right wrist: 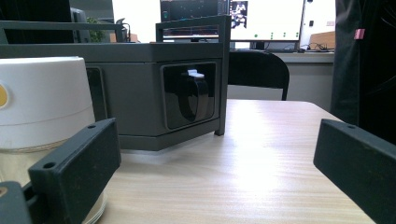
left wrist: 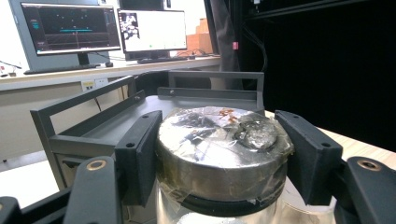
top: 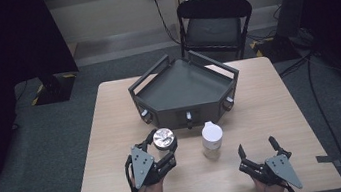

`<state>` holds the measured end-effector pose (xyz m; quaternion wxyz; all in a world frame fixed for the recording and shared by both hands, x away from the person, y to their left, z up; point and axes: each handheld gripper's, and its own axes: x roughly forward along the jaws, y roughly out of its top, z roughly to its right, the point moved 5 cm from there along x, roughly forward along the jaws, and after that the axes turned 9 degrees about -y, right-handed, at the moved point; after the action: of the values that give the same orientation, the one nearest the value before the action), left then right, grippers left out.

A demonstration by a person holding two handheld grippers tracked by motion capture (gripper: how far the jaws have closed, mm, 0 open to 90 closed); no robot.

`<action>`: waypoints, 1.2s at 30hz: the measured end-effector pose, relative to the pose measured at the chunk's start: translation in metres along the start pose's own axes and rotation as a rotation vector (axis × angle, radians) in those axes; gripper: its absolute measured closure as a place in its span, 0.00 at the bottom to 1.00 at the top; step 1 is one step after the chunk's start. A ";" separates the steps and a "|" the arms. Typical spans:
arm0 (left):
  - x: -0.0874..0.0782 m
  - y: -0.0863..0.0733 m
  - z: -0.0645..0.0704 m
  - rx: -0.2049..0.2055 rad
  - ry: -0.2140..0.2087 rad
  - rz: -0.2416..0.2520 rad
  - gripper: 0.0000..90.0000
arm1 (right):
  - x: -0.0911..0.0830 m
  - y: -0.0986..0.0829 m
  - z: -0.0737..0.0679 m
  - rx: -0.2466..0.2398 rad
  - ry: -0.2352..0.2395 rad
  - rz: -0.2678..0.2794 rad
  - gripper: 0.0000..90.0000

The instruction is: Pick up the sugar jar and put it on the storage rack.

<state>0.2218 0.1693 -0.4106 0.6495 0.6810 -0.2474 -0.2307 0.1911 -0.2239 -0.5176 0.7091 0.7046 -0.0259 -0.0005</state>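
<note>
A squat jar (left wrist: 219,154) with a shiny silver lid wrapped in crinkled clear film stands upright on the wooden table (top: 272,112), just in front of a dark grey angular tray (top: 185,91); the left gripper (top: 161,145) has its two black jaws closed against opposite sides of the lid. Just to its right stands a clear jar with a white cap (top: 212,139), also near the tray's front. The right gripper (top: 258,150) rests on the table near the front edge, jaws spread wide with nothing between them.
</note>
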 end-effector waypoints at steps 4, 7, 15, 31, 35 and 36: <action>0.007 0.004 -0.007 -0.011 0.001 0.004 0.39 | 0.000 0.000 0.000 0.000 0.001 0.000 0.00; 0.012 0.007 -0.013 -0.023 0.002 0.010 0.39 | 0.000 0.000 0.000 0.000 0.001 0.000 0.00; 0.027 0.017 -0.021 -0.020 0.023 0.010 0.39 | 0.000 0.000 0.000 0.000 0.000 0.000 0.00; 0.053 0.037 -0.036 -0.019 0.117 0.019 0.39 | 0.000 0.000 0.000 -0.001 -0.002 0.000 0.00; 0.061 0.041 -0.040 -0.038 0.134 0.018 0.39 | 0.000 0.000 0.000 -0.001 -0.002 0.000 0.00; 0.063 0.042 -0.040 -0.039 0.140 0.017 0.39 | 0.000 0.000 0.000 -0.001 -0.002 0.000 0.00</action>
<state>0.2945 0.1586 -0.3664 0.6804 0.6804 -0.2026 -0.1818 0.1910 -0.2238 -0.5175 0.7096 0.7041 -0.0264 -0.0012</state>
